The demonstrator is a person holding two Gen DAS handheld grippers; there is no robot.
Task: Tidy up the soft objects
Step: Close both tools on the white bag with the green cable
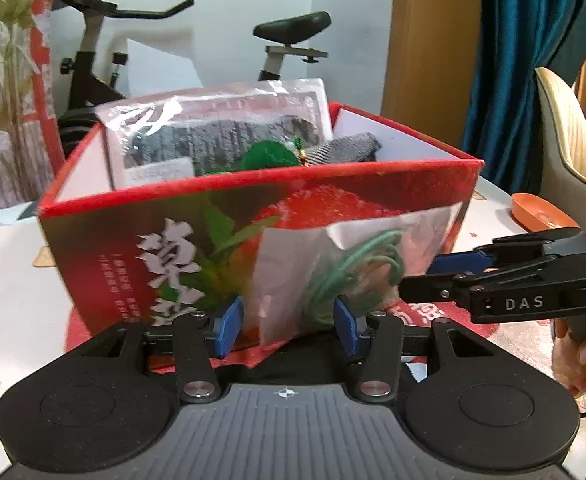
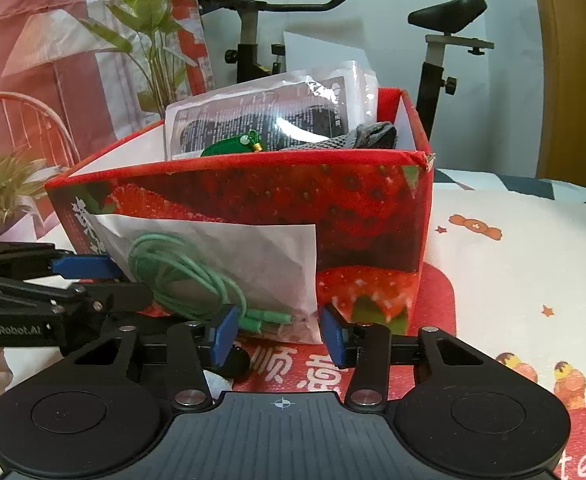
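While both claws flank cable bag, strawberry box behind.

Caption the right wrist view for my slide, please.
Bagged green cable propped against strawberry box, between both grippers.

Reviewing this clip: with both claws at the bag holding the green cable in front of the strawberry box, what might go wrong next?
1. The clear bag is slippery and limp; the left claw and right claw straddle only its lower edge, so it may slide out.
2. The box is already stuffed, with a packet sticking above the rim, so the bag may not settle inside.
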